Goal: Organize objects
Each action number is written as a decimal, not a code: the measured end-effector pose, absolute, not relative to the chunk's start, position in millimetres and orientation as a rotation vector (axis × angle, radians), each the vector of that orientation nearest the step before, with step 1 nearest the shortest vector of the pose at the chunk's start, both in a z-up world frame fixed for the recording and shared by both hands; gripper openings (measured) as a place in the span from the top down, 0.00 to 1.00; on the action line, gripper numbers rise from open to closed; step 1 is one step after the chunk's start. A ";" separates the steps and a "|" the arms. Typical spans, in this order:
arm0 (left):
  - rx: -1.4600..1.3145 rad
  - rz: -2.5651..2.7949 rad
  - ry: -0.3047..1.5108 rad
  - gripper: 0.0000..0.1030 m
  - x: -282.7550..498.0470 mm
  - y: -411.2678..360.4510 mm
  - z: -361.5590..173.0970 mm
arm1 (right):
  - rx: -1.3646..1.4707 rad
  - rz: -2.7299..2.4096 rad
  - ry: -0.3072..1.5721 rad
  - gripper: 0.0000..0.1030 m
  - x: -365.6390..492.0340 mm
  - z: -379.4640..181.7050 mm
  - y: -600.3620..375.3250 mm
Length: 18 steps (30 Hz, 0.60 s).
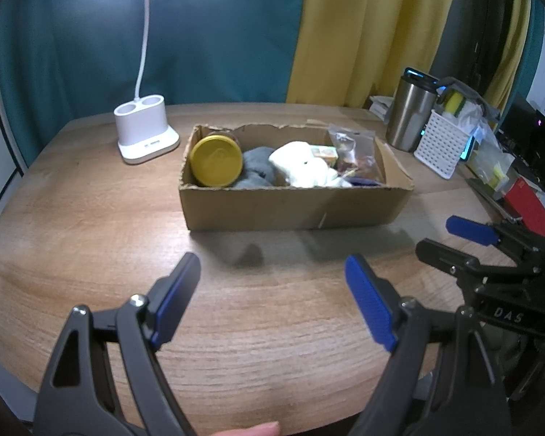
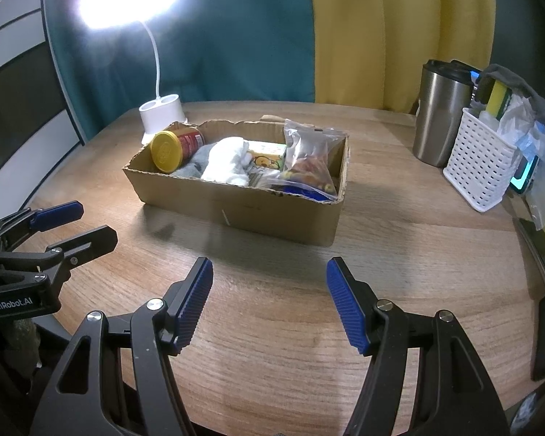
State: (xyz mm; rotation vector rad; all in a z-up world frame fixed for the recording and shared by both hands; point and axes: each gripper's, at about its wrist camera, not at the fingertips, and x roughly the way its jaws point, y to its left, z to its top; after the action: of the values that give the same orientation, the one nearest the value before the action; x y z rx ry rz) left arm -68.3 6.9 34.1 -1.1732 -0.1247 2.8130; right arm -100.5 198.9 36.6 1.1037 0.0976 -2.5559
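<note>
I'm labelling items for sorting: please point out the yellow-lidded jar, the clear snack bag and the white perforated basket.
yellow-lidded jar point(image 1: 216, 160): left wrist view, centre of its yellow lid.
clear snack bag point(image 2: 310, 156): right wrist view, middle of the plastic front.
white perforated basket point(image 2: 481, 165): right wrist view, its perforated front wall.

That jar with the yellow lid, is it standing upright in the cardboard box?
No, the jar lies on its side at one end of the cardboard box, its yellow lid facing outward.

Looks like a home desk corner: wooden table point(image 2: 272, 327), lit desk lamp point(image 1: 145, 134), curtains point(image 1: 345, 29), steel tumbler point(image 2: 441, 112).
</note>
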 end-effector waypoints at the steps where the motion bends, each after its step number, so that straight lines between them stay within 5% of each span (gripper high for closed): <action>1: -1.172 2.813 -0.125 0.19 -67.8 7.0 34.1 | 1.105 -2.556 0.098 0.34 -100.9 36.5 198.7; 18: -1.179 2.811 -0.126 0.19 -71.4 4.1 32.8 | 1.110 -2.549 0.100 0.34 -104.7 35.5 195.8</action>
State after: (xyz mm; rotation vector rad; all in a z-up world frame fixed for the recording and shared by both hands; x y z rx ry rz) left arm -71.4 4.1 32.8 -1.1791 -0.1265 2.8114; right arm -104.7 195.8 35.5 1.1100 0.0997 -2.5487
